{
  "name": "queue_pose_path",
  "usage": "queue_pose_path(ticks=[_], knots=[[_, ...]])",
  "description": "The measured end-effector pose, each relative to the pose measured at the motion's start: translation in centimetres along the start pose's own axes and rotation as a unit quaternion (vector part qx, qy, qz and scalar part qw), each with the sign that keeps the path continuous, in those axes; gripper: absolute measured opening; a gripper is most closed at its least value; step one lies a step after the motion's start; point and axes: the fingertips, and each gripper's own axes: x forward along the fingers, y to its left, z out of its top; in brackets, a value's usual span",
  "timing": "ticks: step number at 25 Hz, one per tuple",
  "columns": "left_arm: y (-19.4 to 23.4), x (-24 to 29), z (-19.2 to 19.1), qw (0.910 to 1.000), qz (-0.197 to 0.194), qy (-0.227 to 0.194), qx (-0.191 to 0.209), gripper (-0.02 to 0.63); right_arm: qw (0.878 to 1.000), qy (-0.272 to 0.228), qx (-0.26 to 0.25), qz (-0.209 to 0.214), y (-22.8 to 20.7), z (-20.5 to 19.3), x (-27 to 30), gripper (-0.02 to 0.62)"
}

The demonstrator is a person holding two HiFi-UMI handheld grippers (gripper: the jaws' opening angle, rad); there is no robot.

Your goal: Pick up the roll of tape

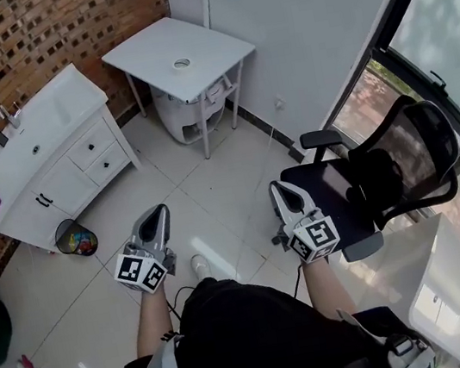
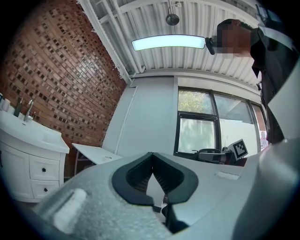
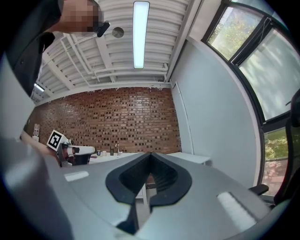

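Note:
The roll of tape [image 1: 182, 63] is a small pale ring lying flat on the white square table [image 1: 216, 46] at the far side of the room. In the left gripper view the tape [image 2: 108, 158] is a tiny ring on that table [image 2: 93, 152]. Both grippers are held out over the tiled floor, well short of the table. My left gripper [image 1: 159, 210] [image 2: 151, 154] is shut and holds nothing. My right gripper [image 1: 277, 187] [image 3: 150, 153] is shut too, also on nothing. The right gripper view shows the table's edge [image 3: 192, 158] but not the tape.
A white vanity with a sink [image 1: 39, 141] stands against the brick wall at the left, a waste bin [image 1: 76, 239] beside it. A white tub [image 1: 188, 116] sits under the table. A black office chair [image 1: 386, 179] stands close on the right by the window.

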Motion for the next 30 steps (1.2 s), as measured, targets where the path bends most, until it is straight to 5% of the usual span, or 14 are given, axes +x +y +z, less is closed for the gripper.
queue_pose_path(ticks=[14, 30], knots=[[14.3, 4.5, 1.6, 0.9997, 0.013, 0.004, -0.021, 0.002, 1.0, 0.02, 0.0, 0.009, 1.0, -1.3, 15.5, 0.005], [21.6, 8.6, 2.0, 0.9995, 0.013, 0.003, -0.028, 0.002, 0.998, 0.044, 0.012, 0.03, 1.0, -4.1, 25.4, 0.005]])
